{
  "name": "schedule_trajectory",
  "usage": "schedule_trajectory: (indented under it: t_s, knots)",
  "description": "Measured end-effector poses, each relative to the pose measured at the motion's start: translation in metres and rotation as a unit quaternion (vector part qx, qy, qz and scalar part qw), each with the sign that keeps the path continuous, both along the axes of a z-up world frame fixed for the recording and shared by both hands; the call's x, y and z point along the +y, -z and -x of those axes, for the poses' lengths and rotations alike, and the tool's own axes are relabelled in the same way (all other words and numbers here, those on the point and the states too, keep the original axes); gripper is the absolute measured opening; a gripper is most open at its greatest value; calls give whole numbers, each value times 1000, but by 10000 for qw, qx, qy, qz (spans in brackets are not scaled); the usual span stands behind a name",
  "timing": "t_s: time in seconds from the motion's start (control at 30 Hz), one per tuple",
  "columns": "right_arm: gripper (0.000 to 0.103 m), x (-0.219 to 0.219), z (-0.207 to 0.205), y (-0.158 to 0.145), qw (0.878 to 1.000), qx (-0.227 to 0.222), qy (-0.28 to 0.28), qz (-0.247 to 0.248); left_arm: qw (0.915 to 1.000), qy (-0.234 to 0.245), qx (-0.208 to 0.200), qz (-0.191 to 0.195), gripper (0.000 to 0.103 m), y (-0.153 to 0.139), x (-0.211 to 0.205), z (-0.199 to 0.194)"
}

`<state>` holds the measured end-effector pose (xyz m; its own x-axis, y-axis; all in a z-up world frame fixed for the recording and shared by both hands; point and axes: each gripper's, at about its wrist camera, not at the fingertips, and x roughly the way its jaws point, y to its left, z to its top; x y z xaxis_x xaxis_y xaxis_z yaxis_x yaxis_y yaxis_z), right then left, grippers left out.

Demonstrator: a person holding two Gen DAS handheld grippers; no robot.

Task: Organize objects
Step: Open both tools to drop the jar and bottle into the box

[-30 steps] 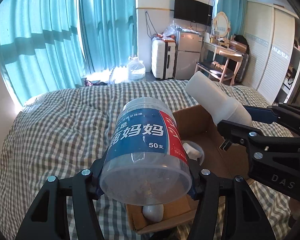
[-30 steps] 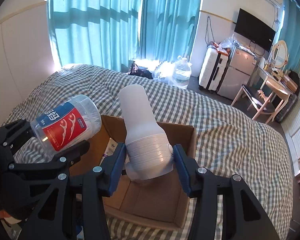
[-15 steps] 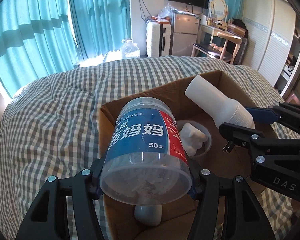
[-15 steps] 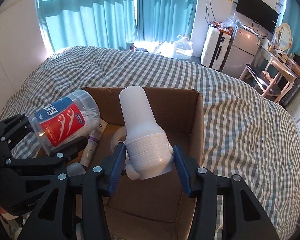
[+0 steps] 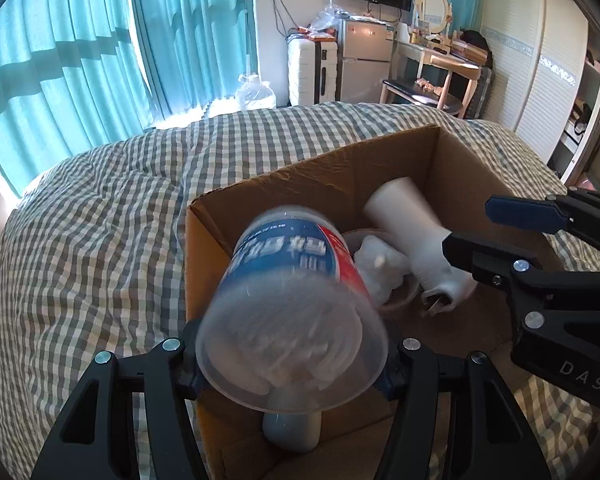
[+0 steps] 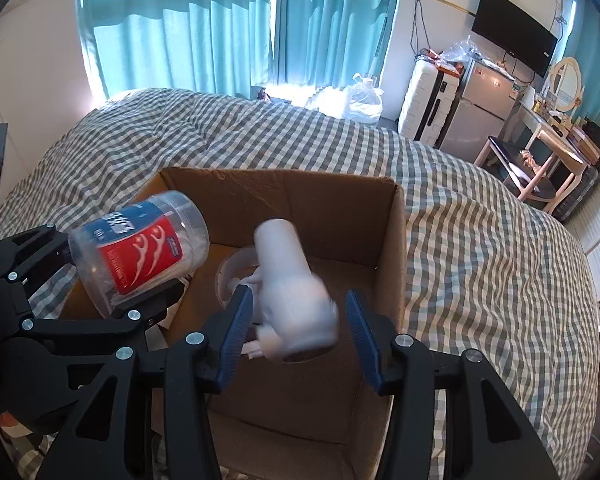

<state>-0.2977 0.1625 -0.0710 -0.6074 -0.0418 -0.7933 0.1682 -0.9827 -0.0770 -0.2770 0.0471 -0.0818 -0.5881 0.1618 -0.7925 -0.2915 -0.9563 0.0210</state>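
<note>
An open cardboard box [image 6: 394, 240] [image 5: 300, 176] sits on a checked bed. My right gripper [image 6: 298, 330] is open; a white bottle [image 6: 292, 292] [image 5: 416, 236], blurred, is dropping between its blue pads [image 6: 236, 332] into the box. My left gripper [image 5: 292, 364] has its jaws spread around a clear floss-pick jar [image 5: 292, 300] [image 6: 140, 256] with a blue and red label; the jar is blurred and tilting forward, seemingly slipping out over the box. A clear bowl with a white object [image 5: 376, 268] and a white cap [image 5: 292, 428] lie inside the box.
The grey-checked duvet [image 5: 92, 248] surrounds the box. Teal curtains [image 6: 180, 28], a white suitcase [image 6: 428, 100], a small fridge [image 6: 480, 108], a dressing table with chair [image 6: 540, 160] and a wardrobe [image 5: 540, 64] stand beyond the bed.
Both grippers came down over the box. The right gripper opened and let go of the white bottle, which falls. The left gripper's jaws spread and the jar tips forward, blurred.
</note>
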Motion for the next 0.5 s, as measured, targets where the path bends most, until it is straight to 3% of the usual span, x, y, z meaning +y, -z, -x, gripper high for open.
schedule_trajectory:
  t_s: [0.07,0.13,0.2,0.37,0.5]
  knots:
    - [49,-1,-4,-6,9999,116,-41,2,10000,-26,38,10,65,-4,-1,-2]
    - [49,-3,-8,-12,9997,215,-50,-40,9998,25,214,-13,79,-13,-3,-7]
    - [49,-4,-12,-18,9996,285,-46,-45,9990,61,434,-27,86,-24,-3,-15]
    - [58,-5,-26,-40,9987,506,-73,-24,9980,84,623,11,87,-48,-6,-28]
    - [60,-3,-43,-63,9971,752,-94,-72,9977,1,681,-50,89,-68,-15,-41]
